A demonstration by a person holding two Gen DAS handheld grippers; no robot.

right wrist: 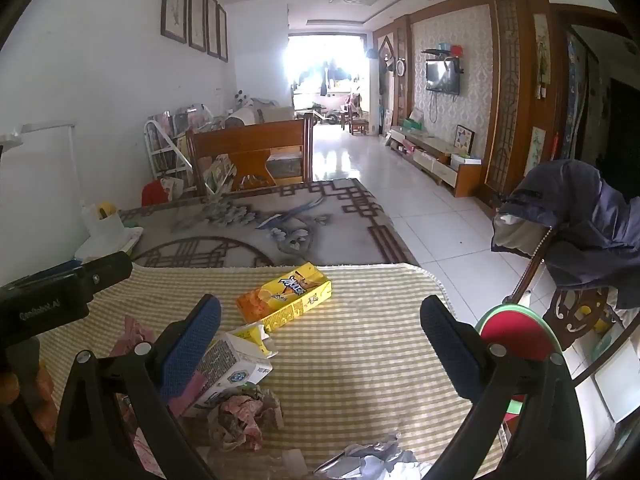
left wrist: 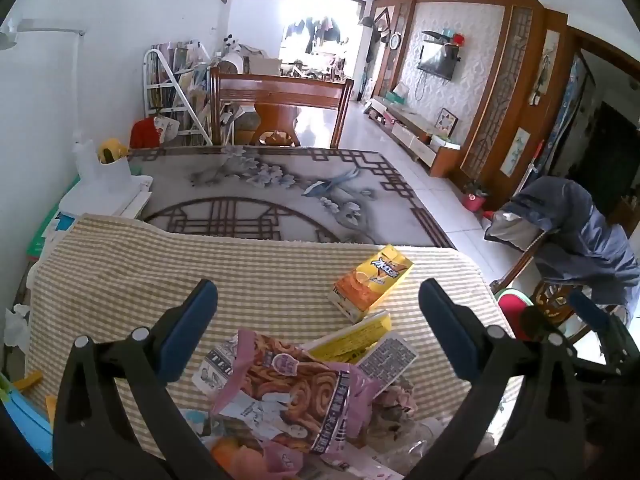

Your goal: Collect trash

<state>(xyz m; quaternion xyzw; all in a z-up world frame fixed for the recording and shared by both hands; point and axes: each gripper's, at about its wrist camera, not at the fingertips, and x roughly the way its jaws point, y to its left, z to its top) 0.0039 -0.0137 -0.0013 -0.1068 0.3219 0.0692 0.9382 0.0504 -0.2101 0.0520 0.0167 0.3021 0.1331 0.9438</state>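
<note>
Trash lies on a yellow striped cloth [left wrist: 120,264] on the table. A yellow-orange drink carton [left wrist: 370,282] lies beyond the pile; it also shows in the right wrist view [right wrist: 286,300]. A pink snack wrapper [left wrist: 296,396] and a flattened white-yellow carton [left wrist: 360,346] lie between the open, empty left gripper's [left wrist: 318,316] fingers. The right gripper [right wrist: 320,340] is open and empty above the cloth. Its left finger [right wrist: 192,344] is next to the white carton [right wrist: 236,368]. A crumpled wrapper [right wrist: 244,416] and silver foil [right wrist: 368,460] lie near it.
A wooden chair [left wrist: 280,100] stands past the patterned table top [left wrist: 260,196]. A white holder [left wrist: 102,168] sits at the left. A chair draped with a blue jacket [right wrist: 580,232] and a red-green round object [right wrist: 516,332] are right of the table edge.
</note>
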